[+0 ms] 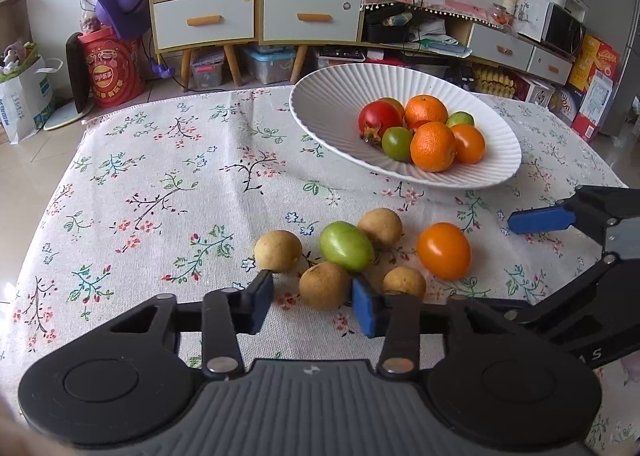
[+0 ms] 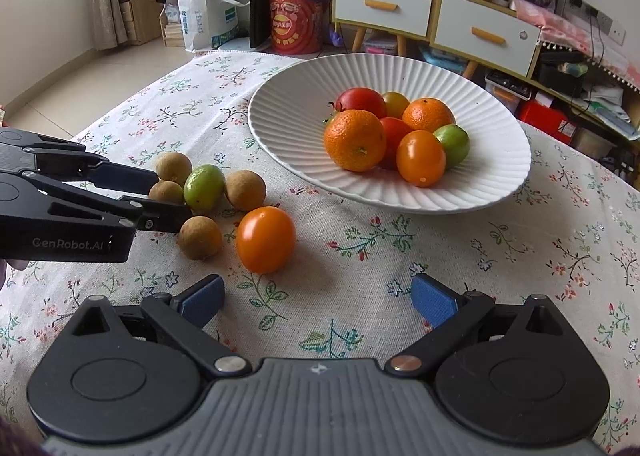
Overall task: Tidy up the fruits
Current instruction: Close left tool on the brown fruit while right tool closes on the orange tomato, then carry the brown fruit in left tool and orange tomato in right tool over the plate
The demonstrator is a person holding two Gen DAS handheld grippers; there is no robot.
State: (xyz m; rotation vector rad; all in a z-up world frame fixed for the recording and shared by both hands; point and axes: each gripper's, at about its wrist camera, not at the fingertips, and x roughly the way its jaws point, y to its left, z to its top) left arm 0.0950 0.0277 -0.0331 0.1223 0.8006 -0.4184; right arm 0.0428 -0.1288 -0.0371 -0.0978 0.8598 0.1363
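A white ribbed plate (image 1: pixel 320 103) (image 2: pixel 292 103) holds oranges, red, orange and green tomatoes. On the floral tablecloth lie several brown longans, a green tomato (image 1: pixel 346 246) (image 2: pixel 204 186) and an orange tomato (image 1: pixel 444 250) (image 2: pixel 265 238). My left gripper (image 1: pixel 312 296) (image 2: pixel 168 197) is open, its pads on either side of one longan (image 1: pixel 324 284) (image 2: pixel 166 191), not closed on it. My right gripper (image 2: pixel 318 302) is open and empty, just short of the orange tomato; one of its fingers (image 1: pixel 542 219) shows in the left wrist view.
Table edges fall off at the left and far side. Beyond stand a wooden cabinet (image 1: pixel 256 11) with drawers, a red barrel (image 1: pixel 114 69), a paper bag (image 2: pixel 210 17) and storage boxes.
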